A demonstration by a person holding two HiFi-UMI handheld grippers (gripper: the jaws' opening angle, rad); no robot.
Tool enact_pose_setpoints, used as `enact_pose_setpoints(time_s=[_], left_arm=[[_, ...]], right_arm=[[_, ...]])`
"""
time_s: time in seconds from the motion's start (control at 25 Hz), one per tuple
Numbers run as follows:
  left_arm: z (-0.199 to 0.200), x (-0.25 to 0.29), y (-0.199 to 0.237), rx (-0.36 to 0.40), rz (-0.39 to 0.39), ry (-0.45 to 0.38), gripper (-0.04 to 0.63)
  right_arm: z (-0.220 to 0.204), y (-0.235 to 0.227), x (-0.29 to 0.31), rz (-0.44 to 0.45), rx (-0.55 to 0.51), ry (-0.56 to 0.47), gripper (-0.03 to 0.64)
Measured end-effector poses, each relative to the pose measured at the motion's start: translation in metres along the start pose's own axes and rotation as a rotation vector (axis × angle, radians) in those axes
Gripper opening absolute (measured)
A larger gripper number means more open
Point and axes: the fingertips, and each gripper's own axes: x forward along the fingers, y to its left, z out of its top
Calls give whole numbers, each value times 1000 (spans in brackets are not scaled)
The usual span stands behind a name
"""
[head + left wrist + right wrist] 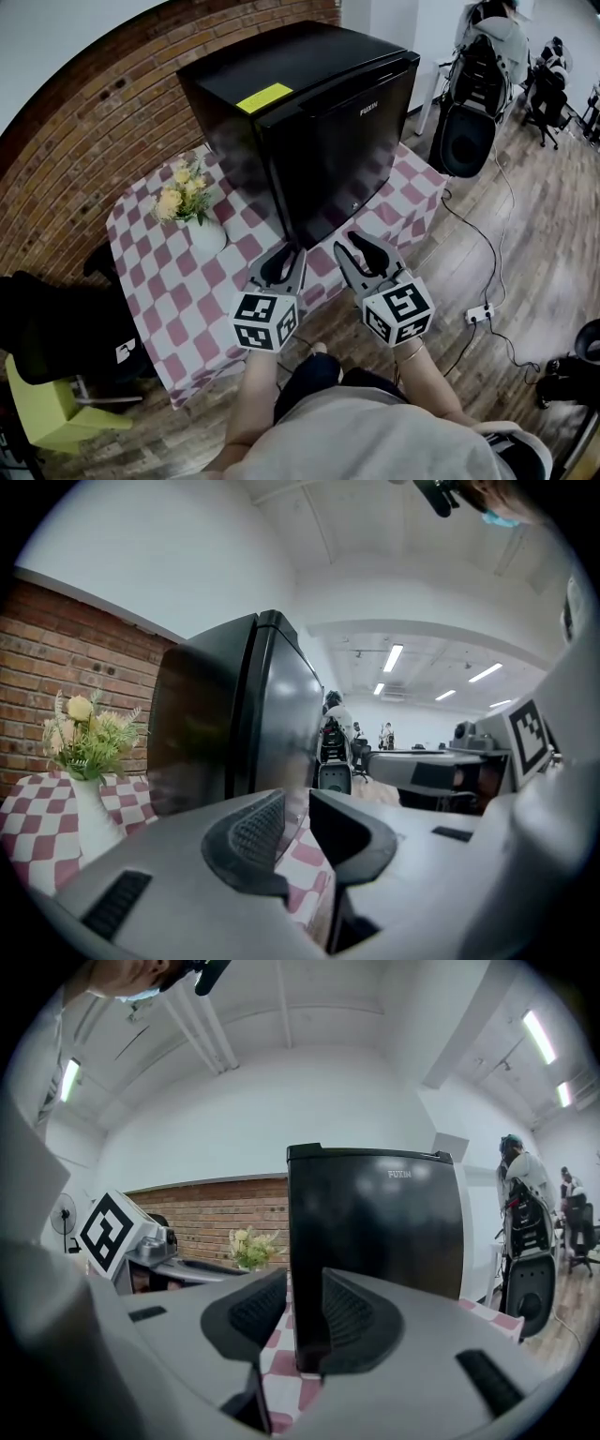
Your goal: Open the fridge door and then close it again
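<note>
At the far left of the checked tablecloth (169, 291) stands a white vase of flowers (199, 225), well apart from the work. Next comes the left gripper (281, 264), with its jaws parted and nothing between them. It points at the near vertical corner of the black mini fridge (309, 112). The fridge sits at the back of the table with its door (361, 159) closed. The right gripper (366, 248) hovers near the door's lower part, jaws likewise parted and gripping nothing.

Key relation: the door's near edge runs upright and lies straight ahead of the right gripper, in line with the gap between its jaws. Both grippers are near that edge, but the right appears better aligned. Whether this is the free edge or the hinge side cannot be told.

The right gripper view shows this alignment and the door's front face. The left gripper view shows instead the fridge's side wall and the seam between body and door, with no gap seen. Only the head view shows both grippers together.
</note>
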Motion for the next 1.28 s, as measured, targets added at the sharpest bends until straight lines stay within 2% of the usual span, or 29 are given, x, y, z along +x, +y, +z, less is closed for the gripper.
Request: enact_pose_setpoints(time_s=[0.28, 0.56, 0.84, 1.16, 1.28], left_arm=[[14, 10, 22, 10, -4, -9, 60], [28, 22, 40, 22, -17, -22, 60], [39, 35, 45, 19, -30, -45, 63], [47, 45, 52, 40, -38, -52, 118], [48, 50, 56, 44, -40, -54, 124]], right_arm=[[16, -5, 26, -10, -19, -17, 104], [43, -17, 44, -23, -129, -23, 110], [75, -27, 50, -21, -336, 0, 121], [115, -45, 63, -22, -531, 10, 132], [127, -43, 72, -6, -618, 18, 164]])
